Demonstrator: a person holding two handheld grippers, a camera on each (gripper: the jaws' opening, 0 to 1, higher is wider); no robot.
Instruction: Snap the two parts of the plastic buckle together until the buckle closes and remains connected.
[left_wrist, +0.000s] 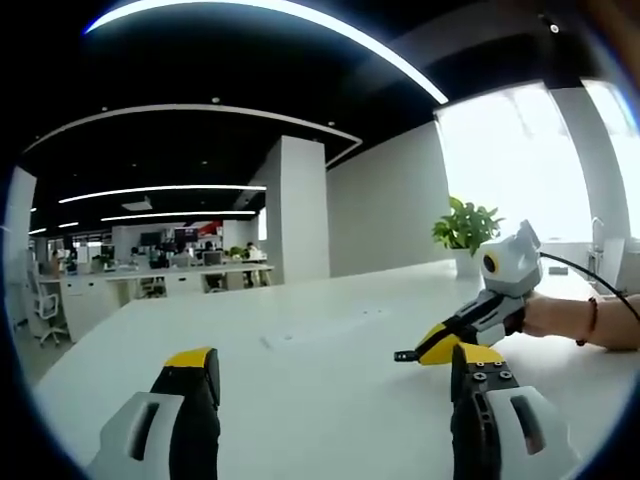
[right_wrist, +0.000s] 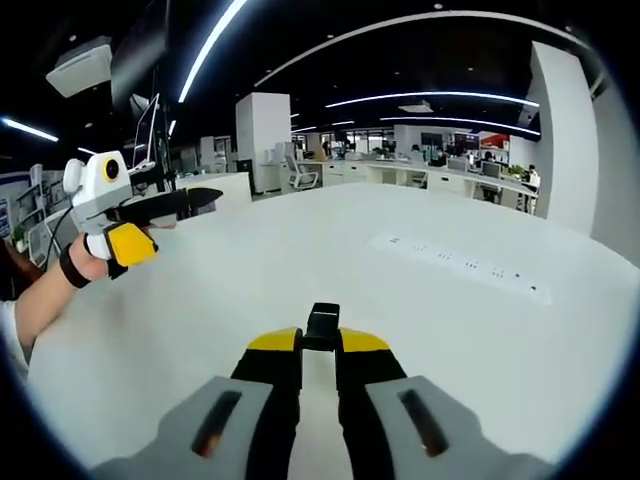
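A small black buckle part (right_wrist: 322, 325) sticks out from between the yellow tips of my right gripper (right_wrist: 320, 342), which is shut on it just above the white table (right_wrist: 250, 270). In the left gripper view that same right gripper (left_wrist: 405, 355) comes in from the right in a person's hand, a dark piece at its tip. My left gripper (left_wrist: 332, 358) hovers over the table (left_wrist: 300, 400) with its jaws wide apart and nothing between them. In the right gripper view the left gripper (right_wrist: 165, 225) is held up at the far left by a hand.
A recessed socket strip (right_wrist: 460, 262) runs across the table, also visible as a faint strip (left_wrist: 320, 328) in the left gripper view. A potted plant (left_wrist: 465, 225) stands at the table's far edge by a bright window. Office desks and chairs (left_wrist: 150, 280) lie beyond.
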